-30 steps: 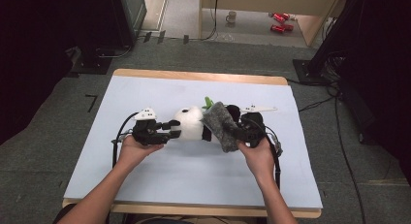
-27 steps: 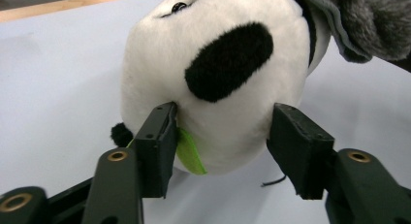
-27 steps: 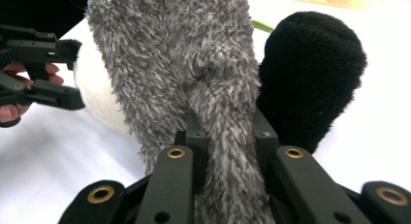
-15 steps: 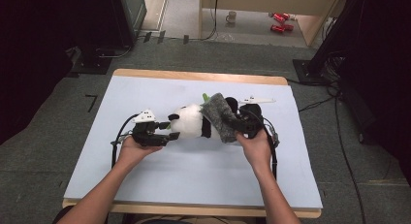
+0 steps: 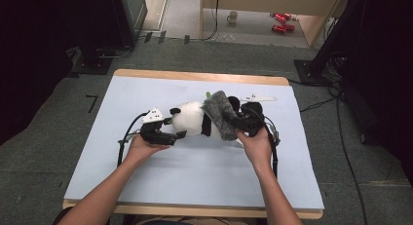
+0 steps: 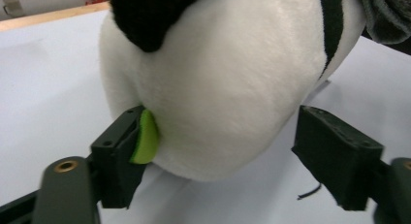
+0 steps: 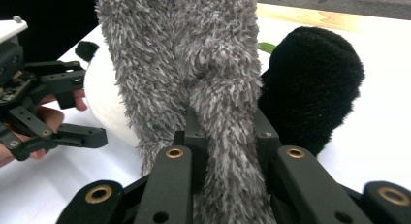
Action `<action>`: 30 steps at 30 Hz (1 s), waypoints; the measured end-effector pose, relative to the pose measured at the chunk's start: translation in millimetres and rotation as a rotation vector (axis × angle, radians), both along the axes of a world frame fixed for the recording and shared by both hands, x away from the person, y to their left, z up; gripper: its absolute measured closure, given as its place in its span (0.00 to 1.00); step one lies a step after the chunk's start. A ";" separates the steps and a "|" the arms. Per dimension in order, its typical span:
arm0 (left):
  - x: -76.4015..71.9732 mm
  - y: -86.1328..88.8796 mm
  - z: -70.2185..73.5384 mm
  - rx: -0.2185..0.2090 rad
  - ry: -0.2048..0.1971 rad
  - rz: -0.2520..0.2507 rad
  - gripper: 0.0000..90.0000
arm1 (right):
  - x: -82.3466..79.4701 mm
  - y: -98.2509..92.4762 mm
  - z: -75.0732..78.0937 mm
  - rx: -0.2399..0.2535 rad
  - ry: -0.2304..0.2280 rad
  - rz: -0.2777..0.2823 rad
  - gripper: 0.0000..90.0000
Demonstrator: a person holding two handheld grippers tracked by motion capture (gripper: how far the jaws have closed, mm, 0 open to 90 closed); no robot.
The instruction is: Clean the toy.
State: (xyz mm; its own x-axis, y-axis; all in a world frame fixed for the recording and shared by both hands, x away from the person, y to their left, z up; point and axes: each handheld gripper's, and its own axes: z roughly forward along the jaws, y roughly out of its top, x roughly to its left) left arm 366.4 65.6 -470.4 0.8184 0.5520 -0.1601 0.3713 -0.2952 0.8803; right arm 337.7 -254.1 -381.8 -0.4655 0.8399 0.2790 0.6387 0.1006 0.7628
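Plush panda (image 5: 192, 119) lies sideways (grey sock (image 5: 219, 114) draped over)

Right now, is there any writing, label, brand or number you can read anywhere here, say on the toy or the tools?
None can be read.
The plush panda bears no tag or print that shows.
The grey fuzzy cloth is plain.
The left gripper and right gripper show no legible marking.
The red things on the floor beyond the table are too small and blurred to read.
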 end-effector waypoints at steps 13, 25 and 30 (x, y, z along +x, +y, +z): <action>-0.2 0.3 5.5 -0.032 0.086 0.048 0.64 | -3.0 5.6 12.5 0.005 -0.008 -0.005 0.86; -21.7 -13.3 20.7 -0.043 0.202 0.016 0.71 | -20.5 45.7 35.4 0.022 -0.063 0.084 0.86; -35.3 -22.6 22.9 -0.015 0.145 0.039 0.71 | -18.6 67.2 17.6 0.032 0.000 0.124 0.85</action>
